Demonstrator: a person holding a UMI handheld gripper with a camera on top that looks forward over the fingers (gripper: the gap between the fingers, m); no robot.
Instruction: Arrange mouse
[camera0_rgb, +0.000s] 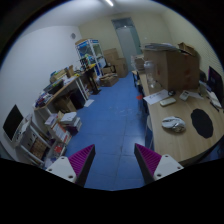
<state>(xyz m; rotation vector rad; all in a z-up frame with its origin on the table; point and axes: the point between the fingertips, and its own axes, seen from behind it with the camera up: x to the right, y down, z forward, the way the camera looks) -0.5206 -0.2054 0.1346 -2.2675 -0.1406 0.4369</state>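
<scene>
My gripper (115, 165) hangs wide open and empty, held high to survey; the mouse (173, 123) waits on the desk (185, 145) ahead right, beside its round mousepad (203, 122).

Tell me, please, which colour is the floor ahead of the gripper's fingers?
Blue. The floor shows best in the gripper view, beyond the open gripper.

One mouse (173, 123), one round black mat (203, 123), one cardboard box (170, 67), two desks (185, 142).
</scene>
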